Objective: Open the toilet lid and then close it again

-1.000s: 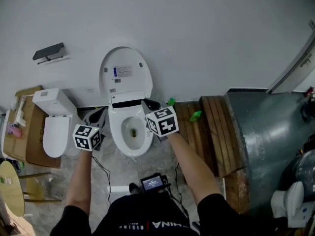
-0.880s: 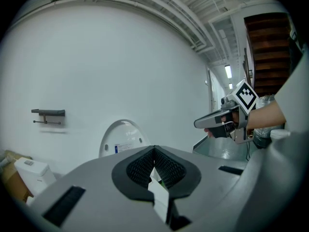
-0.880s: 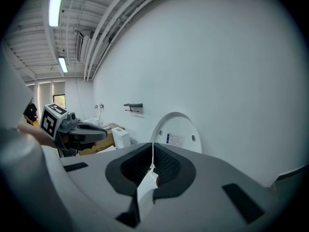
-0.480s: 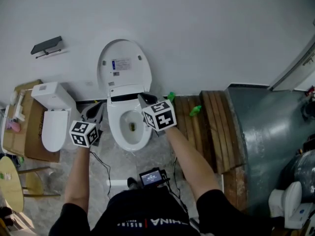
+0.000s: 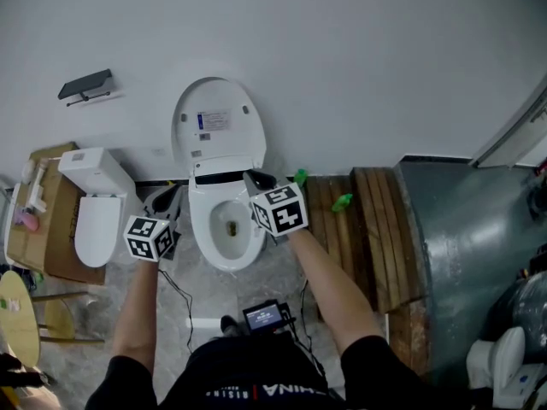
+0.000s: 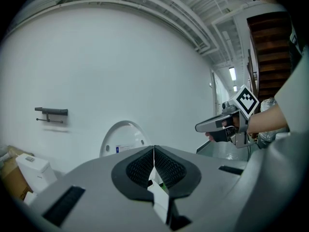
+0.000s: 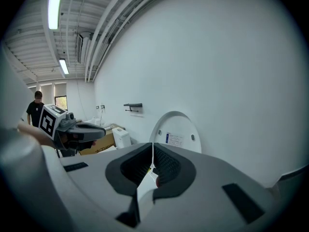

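Observation:
The white toilet (image 5: 224, 229) stands against the wall with its lid (image 5: 217, 126) raised upright; the bowl is uncovered. The lid (image 6: 123, 138) (image 7: 177, 130) also shows beyond the jaws in both gripper views. My left gripper (image 5: 165, 202) hovers to the left of the bowl, jaws shut with nothing between them. My right gripper (image 5: 255, 180) hangs over the bowl's right rear rim, close to the hinge, also shut and empty. Neither gripper touches the lid.
A second white toilet (image 5: 97, 212) sits on cardboard (image 5: 53, 229) at the left. A dark wall shelf (image 5: 85, 88) hangs above it. Wooden planks (image 5: 367, 229) and a grey ramp (image 5: 470, 254) lie to the right. A person (image 7: 36, 111) stands far off.
The view shifts slightly between frames; both grippers stay beside the toilet and the lid stays up.

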The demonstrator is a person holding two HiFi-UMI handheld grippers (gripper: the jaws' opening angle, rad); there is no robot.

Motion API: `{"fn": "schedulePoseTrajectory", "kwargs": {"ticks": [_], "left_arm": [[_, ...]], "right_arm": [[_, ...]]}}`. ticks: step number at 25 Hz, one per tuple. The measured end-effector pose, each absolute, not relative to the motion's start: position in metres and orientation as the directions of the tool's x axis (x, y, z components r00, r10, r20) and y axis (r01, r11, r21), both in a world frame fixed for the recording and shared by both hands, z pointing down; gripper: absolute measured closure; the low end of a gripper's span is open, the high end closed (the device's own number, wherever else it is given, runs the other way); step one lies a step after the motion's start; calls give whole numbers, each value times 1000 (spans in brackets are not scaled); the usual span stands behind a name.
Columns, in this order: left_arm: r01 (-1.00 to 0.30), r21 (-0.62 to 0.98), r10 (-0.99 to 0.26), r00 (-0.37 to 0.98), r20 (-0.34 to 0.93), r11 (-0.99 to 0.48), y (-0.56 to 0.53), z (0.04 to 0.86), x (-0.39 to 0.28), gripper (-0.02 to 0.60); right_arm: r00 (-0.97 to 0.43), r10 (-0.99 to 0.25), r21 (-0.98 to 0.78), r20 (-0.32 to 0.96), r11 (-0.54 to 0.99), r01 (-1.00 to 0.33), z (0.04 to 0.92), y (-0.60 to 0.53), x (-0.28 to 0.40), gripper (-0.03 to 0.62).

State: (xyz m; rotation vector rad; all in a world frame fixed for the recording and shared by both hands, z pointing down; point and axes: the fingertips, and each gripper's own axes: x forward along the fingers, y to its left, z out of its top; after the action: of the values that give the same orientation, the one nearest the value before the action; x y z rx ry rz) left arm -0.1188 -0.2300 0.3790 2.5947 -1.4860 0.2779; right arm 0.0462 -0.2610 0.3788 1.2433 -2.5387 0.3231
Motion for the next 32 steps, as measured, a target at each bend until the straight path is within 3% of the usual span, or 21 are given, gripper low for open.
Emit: {"fn": "schedulePoseTrajectory", "kwargs": {"ticks": [10,13,18,26,32], "left_arm": [[-885,25,-856,456,243,-465,-254,384,-104,562],[-882,32,-849,461,259,-470,-263,391,-104,479],[-882,43,-839,460,291,-469,-293,410,-120,423],[-860,39,-812,495,309,-509,-362,424,-165,386],[-829,16,-778,532,335,-559,-416,426,-188,341]], "right_arm": [[-630,-691,-99,355,642,-760,387,-288,62,572],[-642,-674,-107,365,654,-749,393,-295,58,572],[-636,-670,-105,384,653,-750,406,-314,44,572],[-584,-700,-93,410,605,-791,416,-371,4,571],[-542,-730,-68,416,570,-819,418,-420,-19,486]]}}
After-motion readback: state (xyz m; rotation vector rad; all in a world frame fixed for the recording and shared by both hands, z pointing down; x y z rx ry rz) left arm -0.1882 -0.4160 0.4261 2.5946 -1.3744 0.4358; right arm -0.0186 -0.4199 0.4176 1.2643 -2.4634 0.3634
